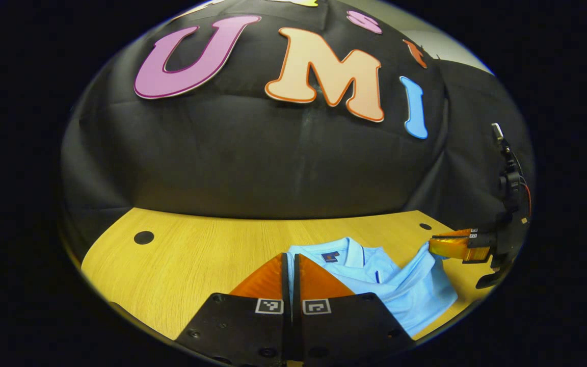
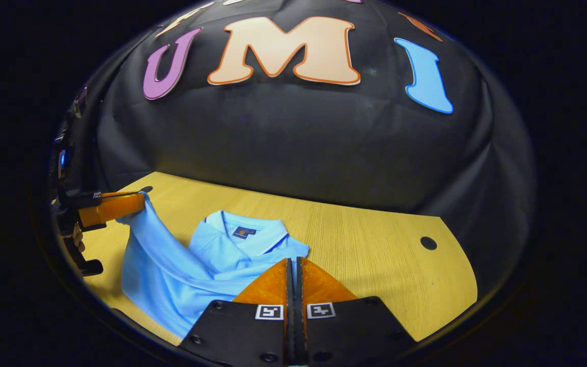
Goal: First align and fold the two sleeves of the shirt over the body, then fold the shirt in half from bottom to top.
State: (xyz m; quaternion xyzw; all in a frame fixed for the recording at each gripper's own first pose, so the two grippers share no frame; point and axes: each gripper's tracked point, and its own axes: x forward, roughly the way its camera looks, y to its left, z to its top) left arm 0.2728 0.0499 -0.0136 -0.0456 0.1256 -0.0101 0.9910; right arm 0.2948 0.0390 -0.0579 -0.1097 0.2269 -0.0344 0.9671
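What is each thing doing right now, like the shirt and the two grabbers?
shirt: light blue, collar up, partly lifted off the table at both sides.
left gripper: shut on the shirt, holding one side up.
right gripper: shut on the shirt, holding the other side up.
table: wooden, shirt resting on it.
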